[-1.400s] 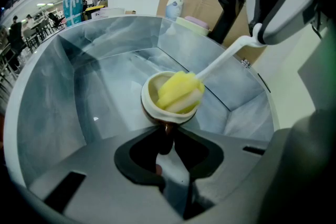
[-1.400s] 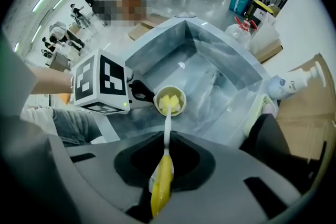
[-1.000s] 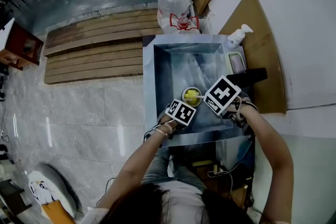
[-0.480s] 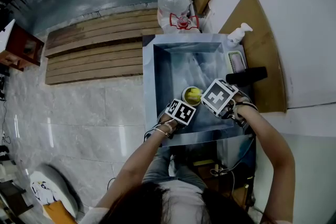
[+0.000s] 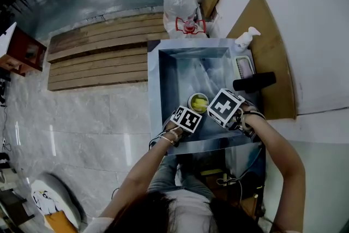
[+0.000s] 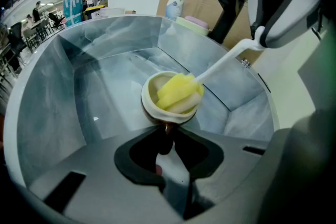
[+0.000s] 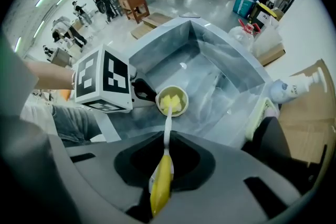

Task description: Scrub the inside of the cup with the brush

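Note:
A cream cup (image 5: 198, 102) is held over the steel sink (image 5: 163, 79); it also shows in the left gripper view (image 6: 170, 98) and the right gripper view (image 7: 172, 100). My left gripper (image 6: 167, 131) is shut on the cup's near side, just below its rim. The brush has a yellow sponge head (image 6: 178, 91) sitting inside the cup, a white shaft (image 7: 168, 126) and a yellow handle (image 7: 161, 186). My right gripper (image 7: 165, 152) is shut on that handle and points down from above the cup. The grippers' marker cubes hide the jaws in the head view.
The sink's steel walls (image 6: 68, 92) surround the cup. A soap bottle (image 5: 246, 38), a soap dish (image 5: 245, 65) and a black faucet (image 5: 254, 82) stand at the sink's right. Behind the sink are water jugs (image 5: 180, 0); a wooden pallet (image 5: 98, 54) lies to its left.
My right gripper has shifted a little toward the person and rolled slightly, with the brush head still in the cup. The left gripper and cup have kept still.

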Available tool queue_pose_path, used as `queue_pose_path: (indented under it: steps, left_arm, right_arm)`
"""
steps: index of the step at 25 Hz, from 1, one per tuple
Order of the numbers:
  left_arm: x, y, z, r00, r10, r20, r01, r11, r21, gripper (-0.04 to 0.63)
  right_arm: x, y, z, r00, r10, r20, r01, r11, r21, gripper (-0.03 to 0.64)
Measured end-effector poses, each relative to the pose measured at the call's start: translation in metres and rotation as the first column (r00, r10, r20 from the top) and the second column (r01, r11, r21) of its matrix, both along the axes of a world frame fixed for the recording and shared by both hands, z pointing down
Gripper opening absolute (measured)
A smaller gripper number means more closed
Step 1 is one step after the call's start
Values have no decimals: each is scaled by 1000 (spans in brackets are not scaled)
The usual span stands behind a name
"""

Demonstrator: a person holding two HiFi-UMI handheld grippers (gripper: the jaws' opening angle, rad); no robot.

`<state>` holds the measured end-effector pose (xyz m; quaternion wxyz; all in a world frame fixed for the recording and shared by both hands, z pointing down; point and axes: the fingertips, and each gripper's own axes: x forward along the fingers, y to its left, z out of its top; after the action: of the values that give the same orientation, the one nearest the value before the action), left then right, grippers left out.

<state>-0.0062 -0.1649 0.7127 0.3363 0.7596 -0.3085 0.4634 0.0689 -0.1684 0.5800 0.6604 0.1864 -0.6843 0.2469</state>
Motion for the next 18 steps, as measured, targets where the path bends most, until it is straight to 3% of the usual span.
queue_pose_path:
  steps: [18]
  left_arm:
    - [-1, 0, -1, 1000, -4, -3, 4, 1000, -6, 89]
  right_arm:
    - [3, -8, -14, 961, 199, 192, -208, 978, 25, 48]
